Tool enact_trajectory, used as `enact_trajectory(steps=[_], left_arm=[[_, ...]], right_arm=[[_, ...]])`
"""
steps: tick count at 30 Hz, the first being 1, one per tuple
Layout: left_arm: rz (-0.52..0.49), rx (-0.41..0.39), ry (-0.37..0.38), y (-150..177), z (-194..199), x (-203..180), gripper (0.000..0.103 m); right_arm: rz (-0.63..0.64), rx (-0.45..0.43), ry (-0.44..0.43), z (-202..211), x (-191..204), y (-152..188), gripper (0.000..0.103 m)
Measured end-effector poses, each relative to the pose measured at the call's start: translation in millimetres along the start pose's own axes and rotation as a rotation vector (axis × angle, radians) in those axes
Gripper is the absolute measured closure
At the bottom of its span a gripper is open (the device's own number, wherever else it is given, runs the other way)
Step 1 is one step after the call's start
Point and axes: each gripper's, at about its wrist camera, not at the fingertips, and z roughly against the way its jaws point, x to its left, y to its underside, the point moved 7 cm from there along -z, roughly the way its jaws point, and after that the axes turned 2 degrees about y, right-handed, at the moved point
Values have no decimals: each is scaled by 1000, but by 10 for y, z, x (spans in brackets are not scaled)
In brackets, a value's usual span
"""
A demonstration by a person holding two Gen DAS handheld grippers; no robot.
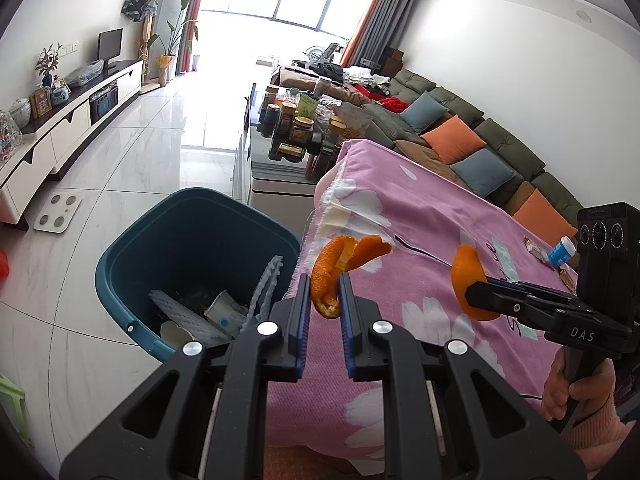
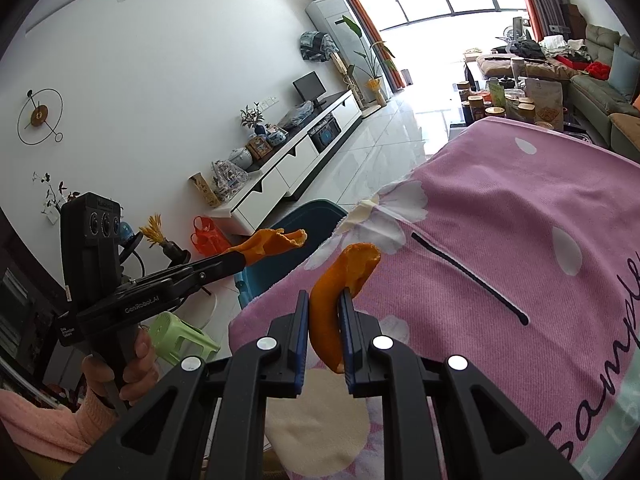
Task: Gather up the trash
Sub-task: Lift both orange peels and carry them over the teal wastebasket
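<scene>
Now we see the left gripper (image 1: 325, 294) pinching a curled orange peel (image 1: 340, 268) between its blue pads, the peel sticking up past the fingertips. Just left of it and lower sits the teal bin (image 1: 132, 256), open, with paper cups, a white strip and a knobbly plastic piece inside. The peel hangs near the bin's right rim, over the edge of the pink cloth (image 1: 420, 216).

To the right of the left gripper we see the right gripper (image 1: 474, 290), also clamped on a peel, second peel (image 1: 466, 280), above the cloth. A hand (image 1: 572, 388) in a pink sleeve grips its handle. Further right on the cloth lie a small blue-white bottle (image 1: 562, 252) and some wrappers, too small to tell apart.

From the right wrist view we see the right gripper (image 2: 325, 312) squeezing the second peel (image 2: 336, 300), which curves up from between the pads. Left of it the left gripper (image 2: 240, 258) holds its peel (image 2: 276, 242) in front of the bin (image 2: 288, 248). A hand (image 2: 136, 368) holds that handle. The cloth (image 2: 500, 220) spreads ahead and right.

Beyond are jars on a low table (image 1: 276, 172) and a sofa (image 1: 504, 144) with cushions.
</scene>
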Motion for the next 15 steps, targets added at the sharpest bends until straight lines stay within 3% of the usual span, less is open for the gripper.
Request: enact_trajectory(steps=[15], left_arm=[[44,-26,-50,-35,119,279,89]], right_arm=[[58,41,-49,-330,281,-152,90]])
